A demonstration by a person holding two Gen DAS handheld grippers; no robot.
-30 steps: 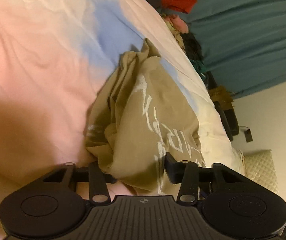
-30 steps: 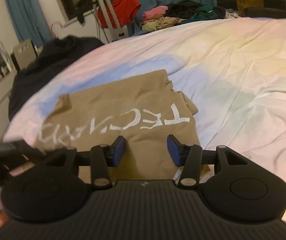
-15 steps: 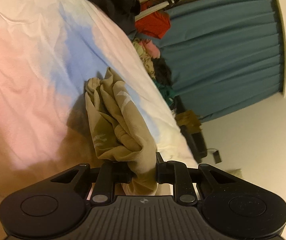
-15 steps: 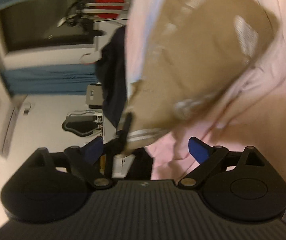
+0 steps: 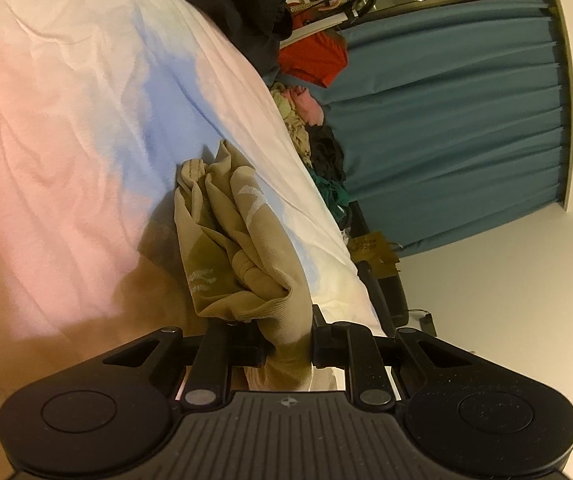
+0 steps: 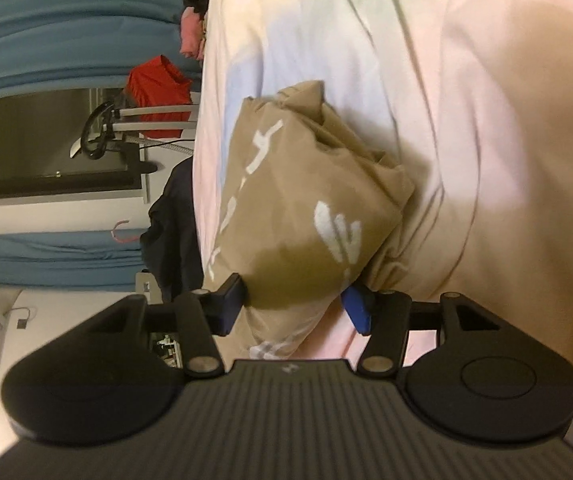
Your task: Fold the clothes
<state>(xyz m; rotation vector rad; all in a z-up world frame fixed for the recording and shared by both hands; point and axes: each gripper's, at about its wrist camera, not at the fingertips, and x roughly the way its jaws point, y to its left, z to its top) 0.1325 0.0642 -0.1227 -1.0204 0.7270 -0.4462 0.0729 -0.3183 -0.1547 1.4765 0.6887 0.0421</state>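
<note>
Tan cotton-like fabric, a soft T-shirt with white printed lettering [image 5: 242, 240], lies bunched on the pastel pink, blue and cream bedsheet [image 5: 66, 128] of the bed, one end gathered up off the sheet. It looks light and limp: it will sag, crease and slide over itself rather than hold a shape, so I judge that a grip on a single hem or shoulder edge would serve better than a fistful of layers. As it lies, the bundle is drawn into a rope-like length; in the left wrist view its long axis runs from the jaws away toward the blue patch of the sheet, the far end crumpled into a knot of folds. The left hand-held gripper [image 5: 286, 340] stands narrow, clamped on a thick twist of the shirt. The right hand-held gripper [image 6: 294, 308] is closing; a fat wad of the shirt sits between its blue pads [image 6: 356, 310], which seem to touch the fabric on both sides. Beyond the bed hang teal pleated curtains [image 5: 466, 120], with a red garment [image 5: 314, 60] on a rack and a heap of mixed clothes [image 5: 306, 128].
</note>
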